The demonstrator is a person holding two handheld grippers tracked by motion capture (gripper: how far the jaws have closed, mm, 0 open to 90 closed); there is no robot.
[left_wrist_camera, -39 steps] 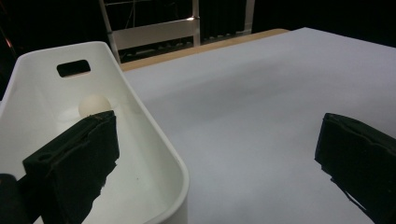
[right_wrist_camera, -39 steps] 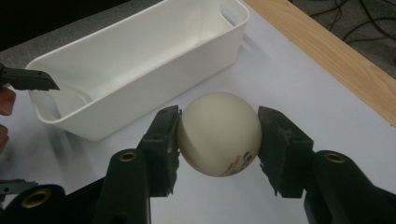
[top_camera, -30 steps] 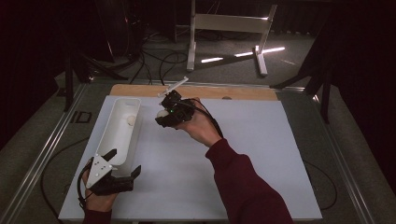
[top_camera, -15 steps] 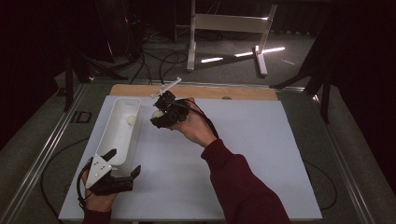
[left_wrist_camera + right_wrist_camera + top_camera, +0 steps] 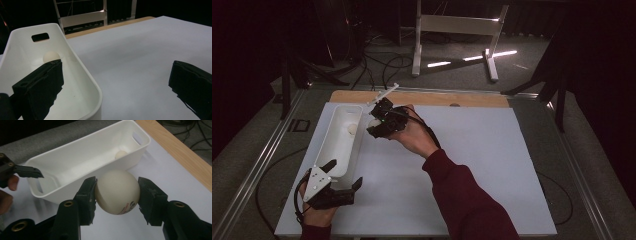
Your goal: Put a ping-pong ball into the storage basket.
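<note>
The right claw (image 5: 117, 192) has carried its clamped ping-pong ball (image 5: 117, 191) closer to the white bin (image 5: 343, 137); the left claw (image 5: 117, 87) rests wide open, empty, at the bin's near end.

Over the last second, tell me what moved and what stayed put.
The right gripper, shut on a white ball, moved left toward the white bin and now sits at its right rim. Nothing was released. The left gripper stayed open at the bin's near end, and the other ball stayed inside the bin.
</note>
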